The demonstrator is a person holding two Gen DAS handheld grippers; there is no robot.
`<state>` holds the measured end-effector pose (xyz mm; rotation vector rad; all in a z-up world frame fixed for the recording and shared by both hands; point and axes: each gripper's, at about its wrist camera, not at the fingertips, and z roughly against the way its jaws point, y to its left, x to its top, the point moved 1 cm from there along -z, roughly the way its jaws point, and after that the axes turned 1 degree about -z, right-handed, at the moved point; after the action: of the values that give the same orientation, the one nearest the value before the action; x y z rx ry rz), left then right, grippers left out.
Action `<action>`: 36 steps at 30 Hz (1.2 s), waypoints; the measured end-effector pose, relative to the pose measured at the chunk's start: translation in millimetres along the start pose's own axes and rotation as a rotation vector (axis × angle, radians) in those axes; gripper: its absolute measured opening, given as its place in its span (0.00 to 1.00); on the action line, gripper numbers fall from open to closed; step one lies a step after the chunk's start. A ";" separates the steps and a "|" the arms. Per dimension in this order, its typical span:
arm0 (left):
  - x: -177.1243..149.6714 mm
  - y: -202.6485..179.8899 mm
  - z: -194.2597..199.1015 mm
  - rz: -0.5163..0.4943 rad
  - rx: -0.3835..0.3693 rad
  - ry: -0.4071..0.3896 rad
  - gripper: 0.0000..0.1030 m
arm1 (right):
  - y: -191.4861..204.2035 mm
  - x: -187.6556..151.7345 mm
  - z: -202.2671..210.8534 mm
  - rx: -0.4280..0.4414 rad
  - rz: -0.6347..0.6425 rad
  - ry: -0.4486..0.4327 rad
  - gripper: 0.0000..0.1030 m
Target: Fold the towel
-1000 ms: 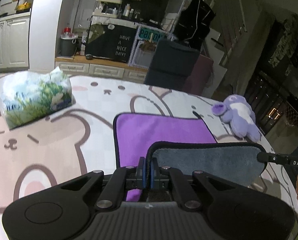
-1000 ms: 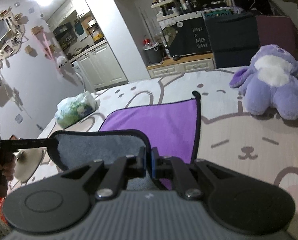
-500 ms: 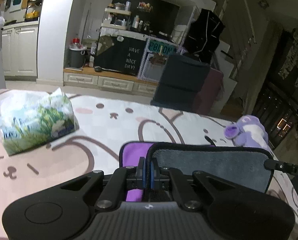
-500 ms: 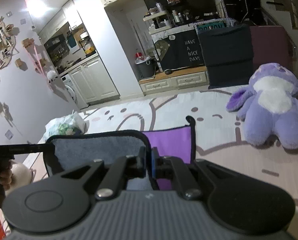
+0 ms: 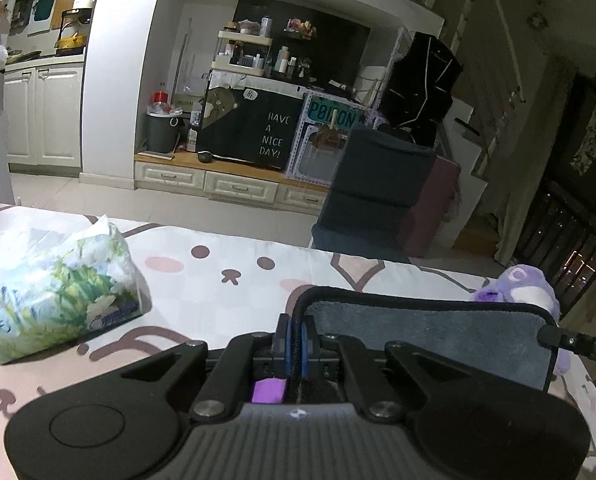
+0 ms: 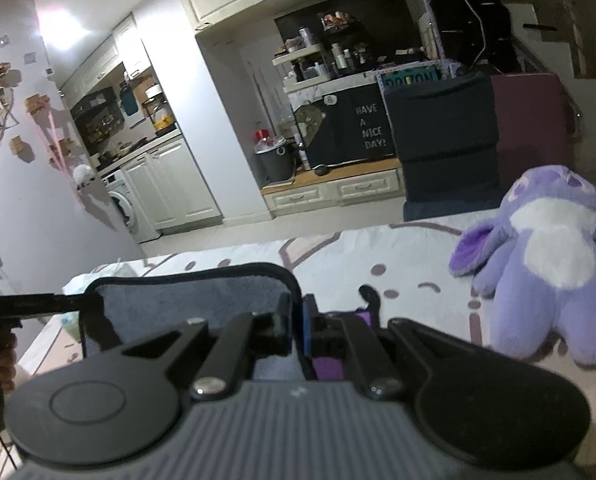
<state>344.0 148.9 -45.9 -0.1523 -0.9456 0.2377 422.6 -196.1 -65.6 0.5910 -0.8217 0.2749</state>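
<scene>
The towel is purple on one face and grey on the other, with a black hem. My left gripper is shut on its near left corner. My right gripper is shut on the near right corner, with the grey face stretched between the two grippers. The held edge is lifted and carried over toward the far side, so only slivers of the purple face show under the grippers. The rest of the towel is hidden behind the gripper bodies.
A tissue pack lies at the left on the bear-print cover. A purple plush toy sits at the right, close to the towel's far right corner. Beyond the surface's far edge are a dark chair and cabinets.
Both grippers have carried the held towel edge forward over the purple face, which is now almost fully covered. The tissue pack and plush toy look nearer.
</scene>
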 end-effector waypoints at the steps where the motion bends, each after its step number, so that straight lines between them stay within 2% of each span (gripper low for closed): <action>1: 1.4 0.5 -4.2 -0.002 0.000 0.001 0.05 | -1.5 2.4 -4.7 -0.005 0.002 -0.002 0.06; 9: -5.0 9.5 -49.3 -0.027 0.019 0.058 0.05 | -14.1 3.5 -46.4 -0.058 0.012 0.040 0.06; 17: -13.5 25.4 -85.7 0.017 0.029 0.088 0.05 | -24.3 -2.1 -84.9 -0.091 0.002 0.081 0.06; 28: -26.6 27.2 -107.4 -0.022 0.064 0.140 0.05 | -30.5 -20.2 -113.5 -0.154 0.036 0.151 0.07; 29: -26.6 27.9 -107.3 -0.018 0.064 0.143 0.08 | -30.6 -21.2 -116.0 -0.158 0.042 0.153 0.08; 31: -26.8 29.2 -108.0 -0.014 0.069 0.149 0.09 | -29.6 -22.2 -119.0 -0.162 0.052 0.162 0.12; 34: -27.6 30.8 -108.7 -0.011 0.075 0.170 0.19 | -30.4 -23.0 -117.0 -0.168 0.060 0.162 0.30; 36: -29.0 31.8 -108.3 -0.010 0.084 0.182 0.34 | -32.4 -23.6 -116.1 -0.176 0.054 0.164 0.43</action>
<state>411.8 169.0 -138.5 -0.0899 -0.7542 0.2493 491.8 -153.7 -157.8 0.3762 -0.6957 0.2932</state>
